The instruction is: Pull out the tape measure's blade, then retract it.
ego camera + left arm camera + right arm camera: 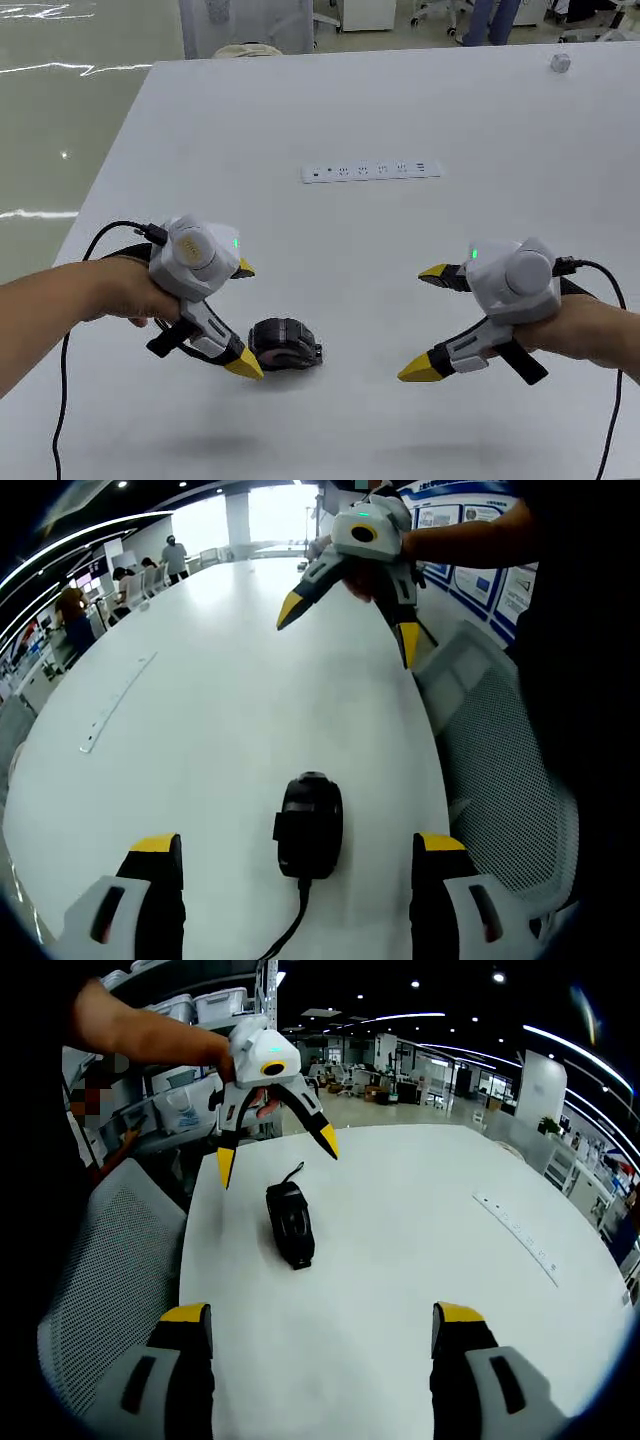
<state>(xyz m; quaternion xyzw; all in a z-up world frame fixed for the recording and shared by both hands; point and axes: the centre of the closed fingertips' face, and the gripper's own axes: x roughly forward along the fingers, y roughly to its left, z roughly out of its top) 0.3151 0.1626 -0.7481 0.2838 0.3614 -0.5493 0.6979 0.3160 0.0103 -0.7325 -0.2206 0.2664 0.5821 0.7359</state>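
Tape measure [285,343] lies on the white worktop [420,110] with no blade drawn out, just ahead of the left tool [245,317], whose jaws are spread wide. The right tool [424,322] hangs well apart, also spread and holding nothing. This looks like the opening step: next, the left closes on the case and the right goes for the blade tip.

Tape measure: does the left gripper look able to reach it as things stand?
Probably yes. The left gripper is open, and the tape measure lies on the table just ahead of its jaws, with nothing between. The right gripper is off to the side.
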